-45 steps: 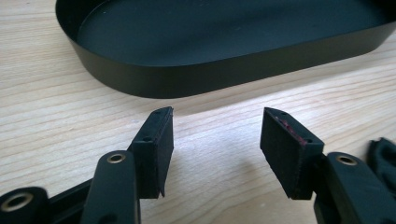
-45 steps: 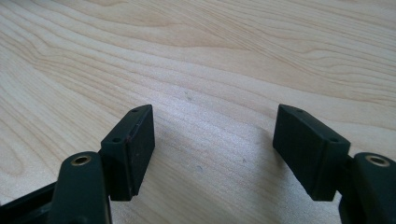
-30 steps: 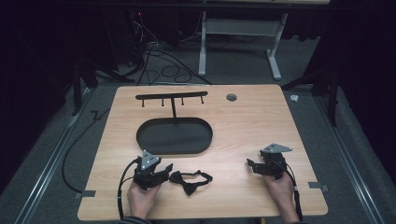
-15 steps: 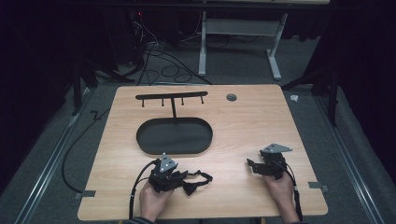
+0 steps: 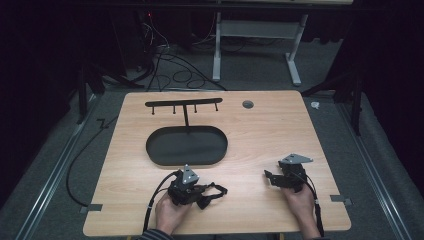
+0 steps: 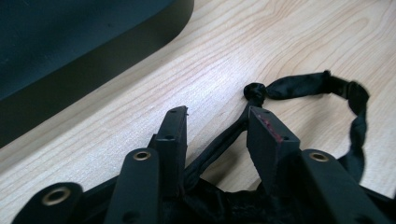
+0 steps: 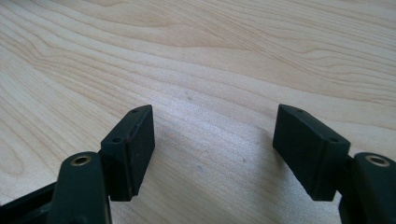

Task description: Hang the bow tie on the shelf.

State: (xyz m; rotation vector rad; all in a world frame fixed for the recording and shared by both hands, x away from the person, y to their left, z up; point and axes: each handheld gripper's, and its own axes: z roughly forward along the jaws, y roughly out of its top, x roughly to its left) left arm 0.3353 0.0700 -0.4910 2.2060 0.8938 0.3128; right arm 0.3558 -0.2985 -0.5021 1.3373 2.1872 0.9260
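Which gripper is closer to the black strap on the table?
Left. The left gripper is right at the strap, jaws open around it; the right gripper sits farther right, over bare table.

I'm looking at a lab or recording studio: black curtains (image 5: pixel 45 55) wall off a single wooden table (image 5: pixel 280 130), loose cables (image 5: pixel 165 55) trail over grey carpet (image 5: pixel 260 70), and a white metal desk frame (image 5: pixel 255 45) stands behind.
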